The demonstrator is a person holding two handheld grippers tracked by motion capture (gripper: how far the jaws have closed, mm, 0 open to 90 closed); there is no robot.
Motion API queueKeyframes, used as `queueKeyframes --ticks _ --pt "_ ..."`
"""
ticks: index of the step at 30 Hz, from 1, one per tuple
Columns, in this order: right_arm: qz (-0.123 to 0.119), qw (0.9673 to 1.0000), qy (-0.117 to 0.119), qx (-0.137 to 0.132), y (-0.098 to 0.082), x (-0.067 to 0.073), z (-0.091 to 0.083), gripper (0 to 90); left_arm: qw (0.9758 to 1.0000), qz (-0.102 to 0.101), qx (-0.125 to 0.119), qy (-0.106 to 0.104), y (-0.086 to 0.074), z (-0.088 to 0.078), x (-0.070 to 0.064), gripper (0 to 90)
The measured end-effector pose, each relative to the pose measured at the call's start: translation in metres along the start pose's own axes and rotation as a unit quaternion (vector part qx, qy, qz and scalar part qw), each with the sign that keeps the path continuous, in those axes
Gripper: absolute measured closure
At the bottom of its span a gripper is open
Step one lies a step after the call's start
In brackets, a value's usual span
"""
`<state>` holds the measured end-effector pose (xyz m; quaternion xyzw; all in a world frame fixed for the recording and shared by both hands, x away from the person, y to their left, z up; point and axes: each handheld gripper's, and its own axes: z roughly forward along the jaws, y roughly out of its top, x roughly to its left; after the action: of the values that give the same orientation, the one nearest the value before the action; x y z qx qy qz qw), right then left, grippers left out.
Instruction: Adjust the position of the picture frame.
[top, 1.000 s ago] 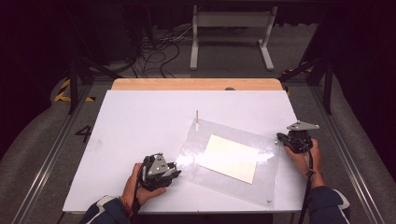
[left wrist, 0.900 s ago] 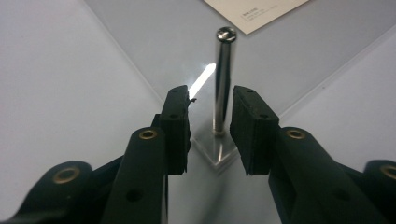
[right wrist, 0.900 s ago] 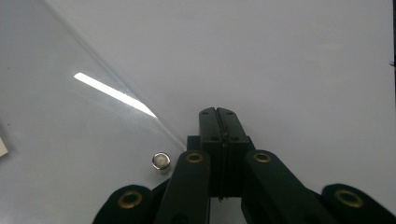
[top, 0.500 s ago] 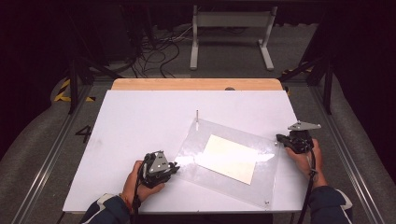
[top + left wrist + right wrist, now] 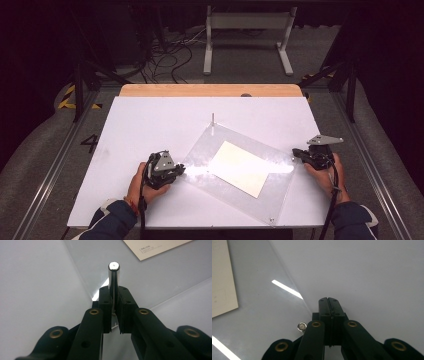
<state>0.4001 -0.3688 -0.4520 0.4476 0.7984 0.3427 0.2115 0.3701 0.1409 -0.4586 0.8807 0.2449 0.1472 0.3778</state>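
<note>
Gripping a metal pin (image 5: 114,275) at the clear sheet's (image 5: 200,155) corner, the left gripper (image 5: 176,171) stays low; right gripper (image 5: 328,301) clenched, empty, beside the sheet

A dark "4" (image 5: 90,144) is marked on the grey floor at nine o'clock from the tabletop (image 5: 150,120). The cream card (image 5: 155,247) carries small printed lines, too tiny to read.
</note>
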Motion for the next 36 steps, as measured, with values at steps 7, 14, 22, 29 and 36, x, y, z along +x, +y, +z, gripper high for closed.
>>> queueKeyframes --ticks 7,14,22,29,36 --pt "-0.018 0.9998 0.007 0.003 -0.002 0.013 -0.004 90.0 0.9999 -0.010 0.004 0.010 0.004 0.006 0.026 83.6" --pt "-0.035 0.9991 0.023 0.007 -0.007 0.025 -0.010 90.0 0.9997 -0.017 0.005 0.014 0.006 0.011 0.044 83.6" --pt "-0.039 0.9974 0.061 0.002 -0.014 0.038 -0.015 90.0 0.9991 -0.019 0.016 0.034 0.011 0.016 0.059 83.1" --pt "-0.067 0.9954 0.069 0.005 -0.017 0.056 -0.019 90.0 0.9982 -0.036 0.006 0.047 0.009 0.017 0.069 82.2" --pt "-0.073 0.9950 0.067 0.007 -0.016 0.056 -0.019 90.0 0.9967 -0.071 -0.020 0.034 -0.012 -0.014 0.059 80.2"
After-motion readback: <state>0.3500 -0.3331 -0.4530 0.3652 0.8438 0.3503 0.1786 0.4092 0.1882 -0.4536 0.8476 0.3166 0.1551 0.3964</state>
